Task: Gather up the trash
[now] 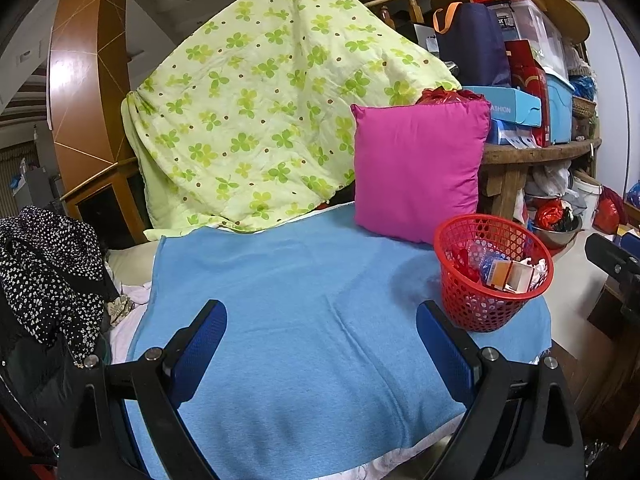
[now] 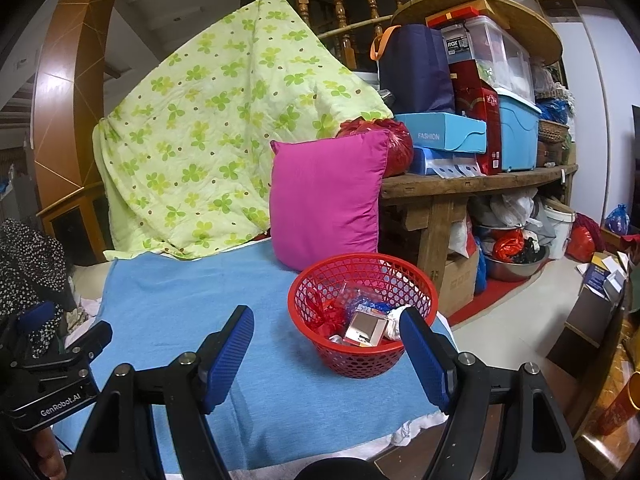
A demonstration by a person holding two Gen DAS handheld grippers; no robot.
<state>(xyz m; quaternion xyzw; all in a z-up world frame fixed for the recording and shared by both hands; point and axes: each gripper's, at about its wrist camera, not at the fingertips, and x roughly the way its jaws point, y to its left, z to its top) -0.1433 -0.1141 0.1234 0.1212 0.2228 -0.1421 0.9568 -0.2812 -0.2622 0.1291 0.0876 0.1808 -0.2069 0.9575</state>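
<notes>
A red mesh basket stands on the blue cloth, holding wrappers, a small carton and crumpled paper. My left gripper hovers open over bare cloth, left of the basket, with nothing between its blue pads. In the right wrist view my right gripper also stands open and empty; its right finger overlaps the basket's near rim. The left gripper's body shows at that view's left edge. The right gripper's body appears at the far right of the left wrist view.
A magenta cushion leans behind the basket, beside a green clover-print quilt. A wooden table stacked with boxes and bags stands to the right, with bags and bowls beneath. Dark spotted fabric lies on the left.
</notes>
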